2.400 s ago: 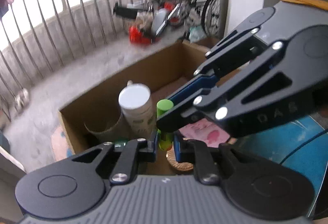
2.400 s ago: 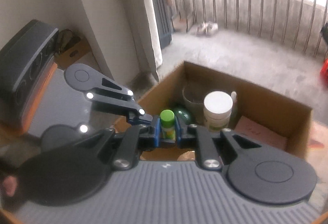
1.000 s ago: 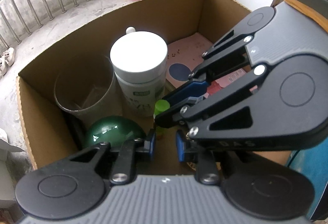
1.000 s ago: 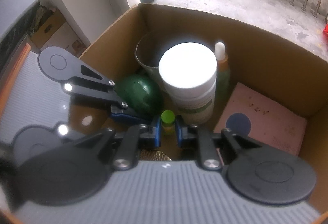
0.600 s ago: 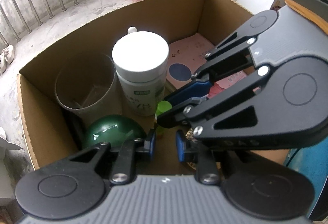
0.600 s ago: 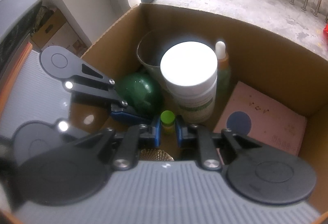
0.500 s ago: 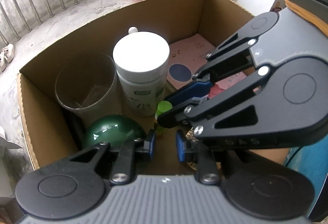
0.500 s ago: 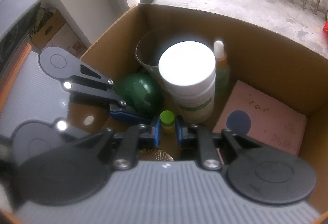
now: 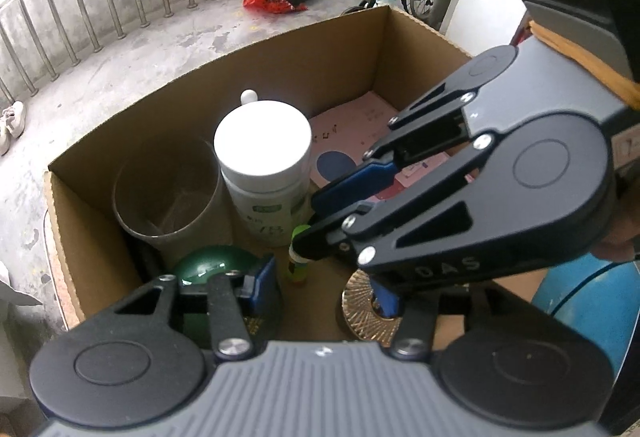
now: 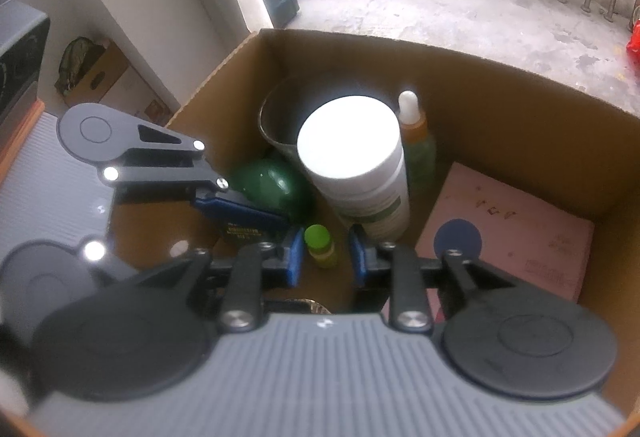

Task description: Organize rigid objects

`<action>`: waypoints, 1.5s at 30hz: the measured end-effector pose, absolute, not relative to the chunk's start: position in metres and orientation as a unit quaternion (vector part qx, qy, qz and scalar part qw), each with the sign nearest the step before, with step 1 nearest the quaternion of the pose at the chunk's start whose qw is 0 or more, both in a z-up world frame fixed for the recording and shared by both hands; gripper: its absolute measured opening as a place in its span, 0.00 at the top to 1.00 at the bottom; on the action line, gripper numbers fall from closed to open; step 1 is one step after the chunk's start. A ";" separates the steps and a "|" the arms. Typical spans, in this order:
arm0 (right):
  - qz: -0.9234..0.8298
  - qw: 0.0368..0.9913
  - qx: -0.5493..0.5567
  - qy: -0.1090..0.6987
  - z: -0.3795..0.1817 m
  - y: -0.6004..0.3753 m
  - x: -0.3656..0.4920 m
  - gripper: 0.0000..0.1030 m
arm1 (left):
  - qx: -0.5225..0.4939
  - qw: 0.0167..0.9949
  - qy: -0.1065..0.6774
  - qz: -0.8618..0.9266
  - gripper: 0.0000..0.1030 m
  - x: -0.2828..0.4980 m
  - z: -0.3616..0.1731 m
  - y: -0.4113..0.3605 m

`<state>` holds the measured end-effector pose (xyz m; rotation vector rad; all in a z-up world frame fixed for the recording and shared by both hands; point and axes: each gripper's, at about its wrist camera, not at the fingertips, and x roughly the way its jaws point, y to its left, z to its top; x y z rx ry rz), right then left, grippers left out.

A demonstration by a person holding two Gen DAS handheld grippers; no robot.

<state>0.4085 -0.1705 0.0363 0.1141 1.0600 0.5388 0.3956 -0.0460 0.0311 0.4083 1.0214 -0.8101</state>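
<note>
Both jaws have parted: right hand-held gripper opening around the green-capped bottle, left hand-held gripper spreading empty.

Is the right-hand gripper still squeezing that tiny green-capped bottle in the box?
Apart. In the right wrist view the small bottle stands between the right gripper's opening jaws, with a gap showing on each side.

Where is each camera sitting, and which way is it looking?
Left wrist view: sits on the left tool, looking down into the brown cardboard box; its own opening fingers and the right tool show.
Right wrist view: sits on the right tool, looking down into the box from the other side; its opening fingers stand either side of the small green-capped bottle, not pressing it; the left tool shows too.
Both share the big white-lidded jar, shiny green ball and pink booklet.
</note>
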 end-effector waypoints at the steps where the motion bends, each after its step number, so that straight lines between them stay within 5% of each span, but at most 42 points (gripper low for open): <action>1: 0.253 0.827 0.054 0.498 0.037 -0.171 0.408 0.76 | 0.188 0.776 0.472 -0.373 0.49 0.395 0.031 -0.046; 22: 0.237 0.844 0.082 0.474 0.079 -0.196 0.383 0.76 | 0.157 0.802 0.454 -0.354 0.49 0.381 0.064 -0.026; 31: 0.215 0.869 0.140 0.423 0.143 -0.249 0.295 0.73 | 0.096 0.847 0.384 -0.355 0.24 0.293 0.131 0.019; 34: 0.207 0.883 0.170 0.385 0.170 -0.274 0.241 0.63 | 0.064 0.866 0.351 -0.351 0.12 0.249 0.144 0.044; 41: 0.156 0.924 0.191 0.292 0.208 -0.308 0.097 0.23 | -0.017 0.907 0.326 -0.266 0.04 0.164 0.126 0.091; 45: 0.096 0.937 0.189 0.278 0.211 -0.308 0.038 0.17 | 0.006 0.924 0.324 -0.203 0.04 0.135 0.102 0.091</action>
